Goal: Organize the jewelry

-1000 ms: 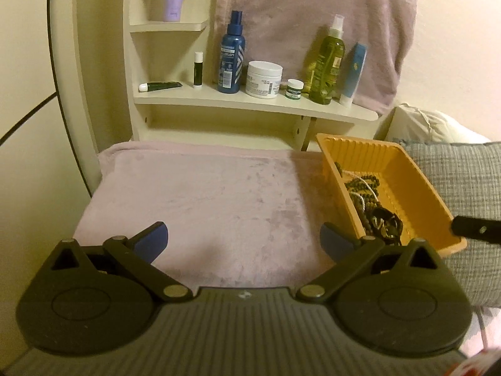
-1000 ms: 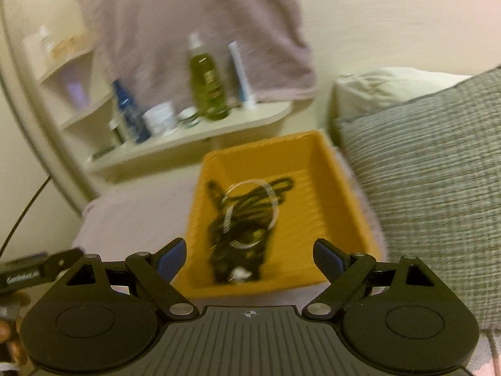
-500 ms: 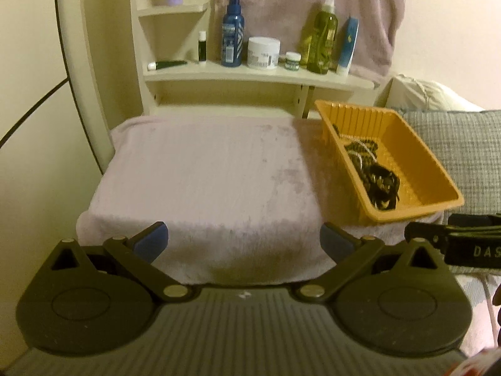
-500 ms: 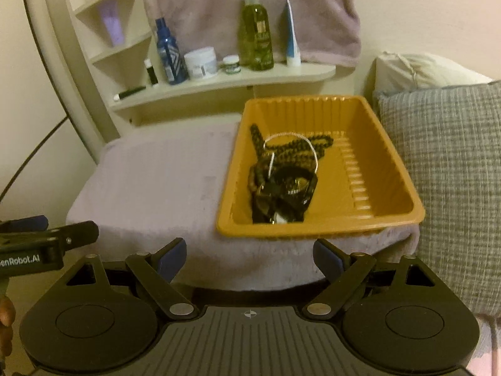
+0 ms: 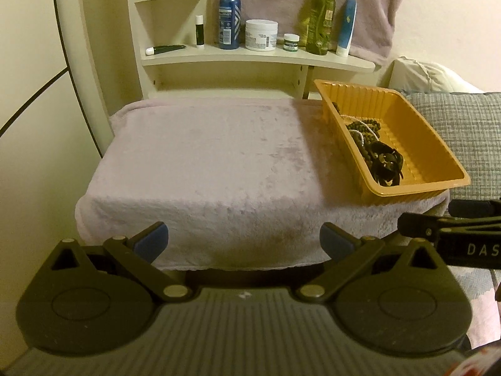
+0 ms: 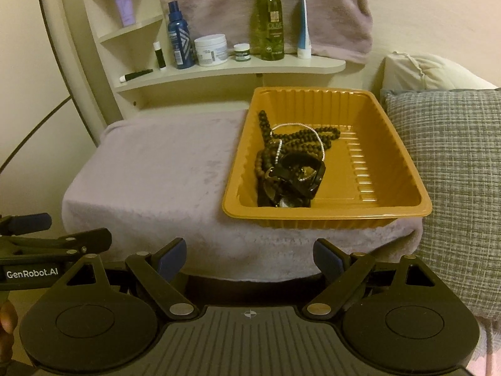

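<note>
A tabletop (image 5: 203, 163) draped in a pale mauve plush cloth fills the middle of both views, with a cream wall shelf (image 6: 231, 70) just behind it and a grey checked cushion (image 6: 451, 169) pressed against its right side. A mauve towel (image 6: 266, 3) hangs on the wall behind the shelf.

On the right part of the tabletop sits an orange ribbed plastic tray (image 6: 404, 163), its near rim reaching the cloth's front edge. The jewelry lies tangled inside it, toward the tray's left half: a long strand of dark beads (image 6: 300, 136), a thin silvery chain (image 6: 316, 134) looped over them, and a glossy black bangle-like piece (image 6: 300, 172) at the near end of the heap.

The left tongs (image 5: 244, 244) hang in front of the tabletop's near edge, spread wide with nothing between their blue-tipped fingers (image 5: 150, 239). The right tongs (image 6: 249, 258) are spread wide too and empty, pointing at the tray from just short of the cloth's front edge; each tool shows at the edge of the other's view.

Along the shelf stand a green spray bottle (image 6: 270, 25), a dark blue bottle (image 6: 179, 39), a white jar (image 6: 211, 50), a blue-and-white tube (image 6: 303, 28), a small green-lidded pot (image 6: 242, 52) and a small stick (image 6: 159, 54); a dark tube (image 6: 136, 75) lies flat.
</note>
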{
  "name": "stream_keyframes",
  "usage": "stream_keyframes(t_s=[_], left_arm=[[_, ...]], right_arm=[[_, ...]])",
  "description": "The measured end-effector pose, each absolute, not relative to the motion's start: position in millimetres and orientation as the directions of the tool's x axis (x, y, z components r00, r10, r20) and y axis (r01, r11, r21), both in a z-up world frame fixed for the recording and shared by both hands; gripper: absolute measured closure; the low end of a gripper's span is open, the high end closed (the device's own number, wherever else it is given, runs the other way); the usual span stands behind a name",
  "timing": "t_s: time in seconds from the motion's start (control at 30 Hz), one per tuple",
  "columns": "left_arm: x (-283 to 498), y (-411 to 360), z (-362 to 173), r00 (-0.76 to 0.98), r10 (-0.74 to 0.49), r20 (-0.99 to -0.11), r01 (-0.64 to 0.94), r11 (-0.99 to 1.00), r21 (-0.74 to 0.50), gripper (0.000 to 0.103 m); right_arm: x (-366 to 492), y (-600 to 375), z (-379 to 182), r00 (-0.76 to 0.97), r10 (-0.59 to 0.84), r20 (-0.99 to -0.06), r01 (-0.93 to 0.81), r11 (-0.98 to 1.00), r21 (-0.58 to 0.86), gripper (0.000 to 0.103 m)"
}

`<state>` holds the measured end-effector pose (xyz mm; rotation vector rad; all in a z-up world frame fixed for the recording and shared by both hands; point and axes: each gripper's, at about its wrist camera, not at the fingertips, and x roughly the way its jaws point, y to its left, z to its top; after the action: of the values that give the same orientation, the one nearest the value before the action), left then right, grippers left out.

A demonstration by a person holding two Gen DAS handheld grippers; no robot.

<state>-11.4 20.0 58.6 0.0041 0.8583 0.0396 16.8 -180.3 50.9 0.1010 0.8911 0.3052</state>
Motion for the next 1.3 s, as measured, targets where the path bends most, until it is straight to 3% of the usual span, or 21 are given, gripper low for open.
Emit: stream_keyframes(t_s=[1.3], left_arm=[[-13.6, 16.4, 64.4, 0.677, 0.025, -0.736, -0.024, 1.000, 0.012, 0.001]], right_arm=[[12.6, -181.4, 53.9, 0.605, 0.301, -0.738, -0.214, 0.953, 0.214, 0.016]])
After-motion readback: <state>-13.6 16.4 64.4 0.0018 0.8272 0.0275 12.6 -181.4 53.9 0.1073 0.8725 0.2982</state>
